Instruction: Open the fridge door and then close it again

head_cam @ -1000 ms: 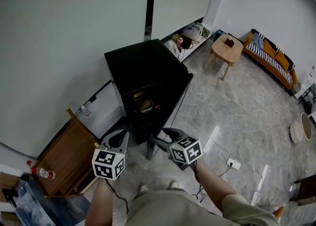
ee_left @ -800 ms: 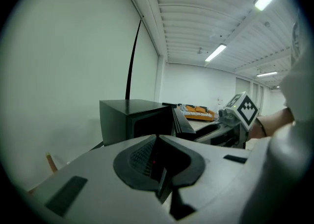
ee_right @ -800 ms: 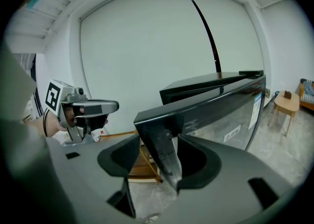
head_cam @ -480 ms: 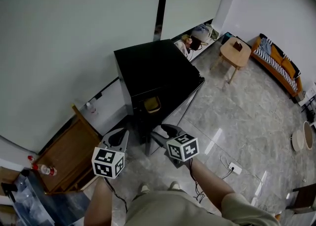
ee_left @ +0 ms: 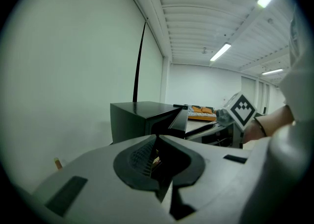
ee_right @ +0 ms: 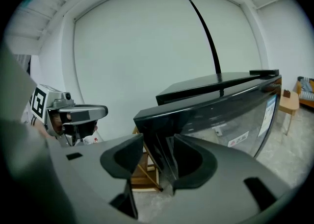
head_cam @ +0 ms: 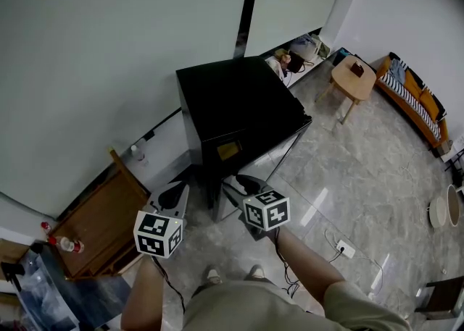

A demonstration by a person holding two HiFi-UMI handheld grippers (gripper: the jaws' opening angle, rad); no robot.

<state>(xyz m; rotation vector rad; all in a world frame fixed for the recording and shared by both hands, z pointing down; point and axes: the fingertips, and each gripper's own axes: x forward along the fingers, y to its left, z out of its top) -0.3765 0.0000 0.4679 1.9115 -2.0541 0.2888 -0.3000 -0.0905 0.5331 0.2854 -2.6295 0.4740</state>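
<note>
Between the right gripper's [ee_right: 158, 137] closing fingers [ee_right: 196, 160] stands the fridge door [ee_right: 223, 115] edge.

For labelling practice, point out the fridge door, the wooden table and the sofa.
fridge door [ee_right: 230, 120], right gripper view, glass front.
wooden table [head_cam: 348, 80], head view, bare tabletop.
sofa [head_cam: 415, 102], head view, seat cushion.

Steep overhead plus two low views, fridge [head_cam: 235, 98] shared

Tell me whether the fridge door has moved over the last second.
Yes. The fridge door has swung in toward the black fridge cabinet, narrowing the open gap at its front; it now stands nearly shut.
</note>
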